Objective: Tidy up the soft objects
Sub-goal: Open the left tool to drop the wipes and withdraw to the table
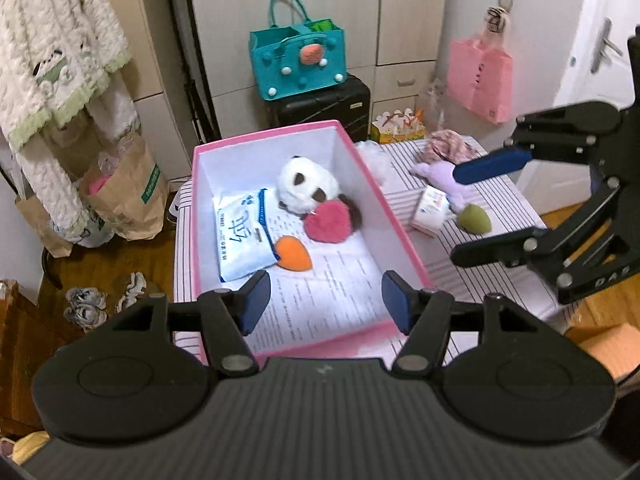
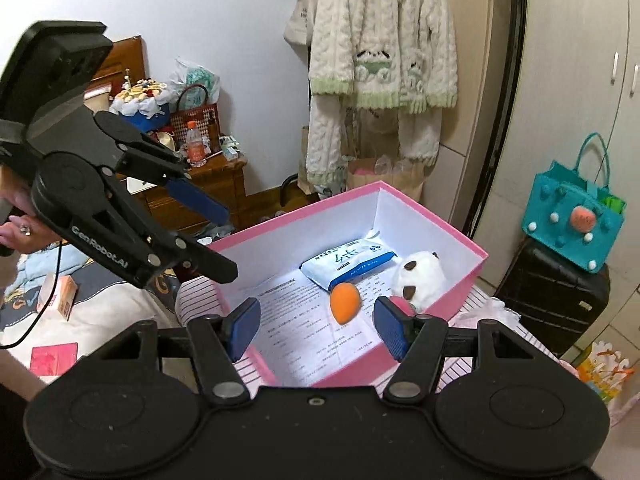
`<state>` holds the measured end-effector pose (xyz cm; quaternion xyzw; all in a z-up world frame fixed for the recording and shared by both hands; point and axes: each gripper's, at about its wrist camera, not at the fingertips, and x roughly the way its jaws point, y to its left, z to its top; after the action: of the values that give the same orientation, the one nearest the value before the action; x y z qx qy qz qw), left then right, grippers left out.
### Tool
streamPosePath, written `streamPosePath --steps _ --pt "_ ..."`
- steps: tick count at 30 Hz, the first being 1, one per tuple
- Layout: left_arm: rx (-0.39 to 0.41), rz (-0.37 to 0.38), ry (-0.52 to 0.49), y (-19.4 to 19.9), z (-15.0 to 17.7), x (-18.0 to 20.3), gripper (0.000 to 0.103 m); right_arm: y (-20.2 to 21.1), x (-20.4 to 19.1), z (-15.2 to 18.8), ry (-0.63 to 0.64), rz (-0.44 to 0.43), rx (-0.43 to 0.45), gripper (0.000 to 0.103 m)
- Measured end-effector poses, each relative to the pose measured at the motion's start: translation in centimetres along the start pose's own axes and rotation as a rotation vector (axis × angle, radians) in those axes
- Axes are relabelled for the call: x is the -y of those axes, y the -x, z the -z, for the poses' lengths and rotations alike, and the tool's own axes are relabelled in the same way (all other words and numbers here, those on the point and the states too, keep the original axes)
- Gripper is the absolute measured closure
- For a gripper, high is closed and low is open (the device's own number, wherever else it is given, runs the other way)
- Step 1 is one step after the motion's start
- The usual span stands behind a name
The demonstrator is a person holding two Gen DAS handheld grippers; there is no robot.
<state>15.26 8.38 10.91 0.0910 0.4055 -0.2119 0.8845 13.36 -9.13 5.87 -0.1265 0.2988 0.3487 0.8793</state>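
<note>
The pink box (image 1: 362, 168) on the striped tabletop (image 1: 492, 240) holds a panda (image 1: 306, 186), red pompom (image 1: 327, 222), tissue pack (image 1: 242, 236) and orange sponge (image 1: 294, 253). Outside, to its right, lie a green sponge (image 1: 474, 218) and purple plush (image 1: 434, 172). The left gripper (image 1: 326, 302) and right gripper (image 2: 316, 328) hover spread, empty.

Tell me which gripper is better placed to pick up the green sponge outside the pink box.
Probably the right gripper: its open fingers hang beside the green sponge. The left gripper, also open, faces into the pink box.
</note>
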Motion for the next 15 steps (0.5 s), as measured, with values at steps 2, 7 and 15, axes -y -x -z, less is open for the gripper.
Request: streamPosePath --steps 2,7,15 --pt "-0.001 -0.002 -0.019 0.5 0.4 1.0 0.042 1.2 -0.5 0.5 0.005 -0.002 0.010 0.035" --pt "-0.013 0.016 -0.045 1.4 1.3 3.4 0.040 3.7 -1.9 2.0 0.031 0.016 0.033 0.035" --pt "0.011 0.019 -0.107 3.4 3.0 7.1 0.038 7.4 -3.3 5.1 0.041 0.053 0.072 0.035"
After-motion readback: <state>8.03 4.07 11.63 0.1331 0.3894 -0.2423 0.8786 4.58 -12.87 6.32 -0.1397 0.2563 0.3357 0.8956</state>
